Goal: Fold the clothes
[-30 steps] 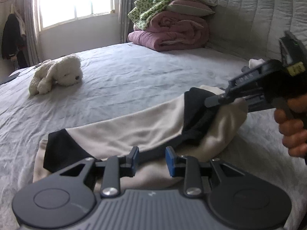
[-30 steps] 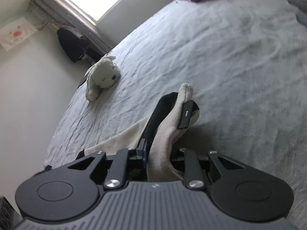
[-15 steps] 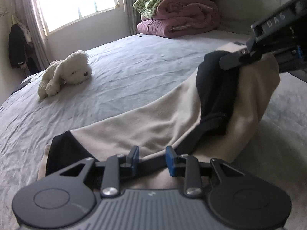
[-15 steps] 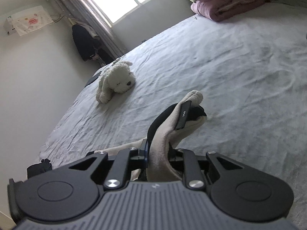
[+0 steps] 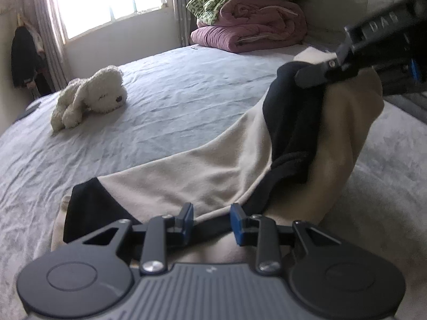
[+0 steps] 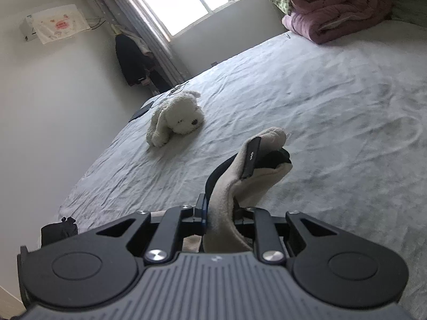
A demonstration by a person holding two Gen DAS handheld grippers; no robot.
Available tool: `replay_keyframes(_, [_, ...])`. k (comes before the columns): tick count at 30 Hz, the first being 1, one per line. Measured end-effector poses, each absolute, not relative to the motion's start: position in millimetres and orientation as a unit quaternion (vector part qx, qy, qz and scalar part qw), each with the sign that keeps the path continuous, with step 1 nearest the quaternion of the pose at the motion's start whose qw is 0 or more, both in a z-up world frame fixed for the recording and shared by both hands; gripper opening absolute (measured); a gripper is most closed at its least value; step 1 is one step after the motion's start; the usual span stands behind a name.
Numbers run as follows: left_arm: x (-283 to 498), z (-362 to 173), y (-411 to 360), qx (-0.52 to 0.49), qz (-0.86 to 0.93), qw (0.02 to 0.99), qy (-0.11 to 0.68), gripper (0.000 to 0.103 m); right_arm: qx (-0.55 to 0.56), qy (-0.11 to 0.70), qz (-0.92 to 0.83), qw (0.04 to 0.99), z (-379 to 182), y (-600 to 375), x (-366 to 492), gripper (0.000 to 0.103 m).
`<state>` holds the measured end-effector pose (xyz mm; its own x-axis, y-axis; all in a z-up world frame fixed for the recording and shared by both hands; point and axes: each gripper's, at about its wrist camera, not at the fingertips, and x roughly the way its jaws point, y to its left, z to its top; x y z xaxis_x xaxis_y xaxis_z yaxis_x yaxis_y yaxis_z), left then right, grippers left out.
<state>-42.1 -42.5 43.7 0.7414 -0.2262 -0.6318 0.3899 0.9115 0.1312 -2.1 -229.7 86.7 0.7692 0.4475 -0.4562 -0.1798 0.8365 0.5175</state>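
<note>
Garment [image 5: 208, 170]: beige with black panels, lying partly on the grey bed [image 5: 170, 106], one end raised off it at the right of the left wrist view.

Right gripper [image 6: 218, 213]: jaws closed on a bunched fold of the beige cloth; fabric fills the gap between them and spills forward past the fingertips, black lining showing at the far end. In the left wrist view this gripper sits at upper right, holding the lifted end above the bed.

Left gripper [image 5: 210, 221]: low over the near edge of the garment, jaws partly apart. The black hem band runs across between the blue pads [image 5: 237, 222]; whether the pads press on it, cannot tell.

White plush dog [image 5: 90, 93] lies well apart on the bed, towards the window [image 5: 106, 0]. Folded pink quilt [image 5: 250, 24] stacked near the headboard.
</note>
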Motion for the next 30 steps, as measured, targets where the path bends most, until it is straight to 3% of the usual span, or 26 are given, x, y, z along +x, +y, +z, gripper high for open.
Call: replay_keyframes(30, [-59.1,42.6,-28.5,0.162,-0.174,0.919,0.315,0.034,0.218,0.277,0.193,0.916,94.4,-216.4,-1.6,0.019])
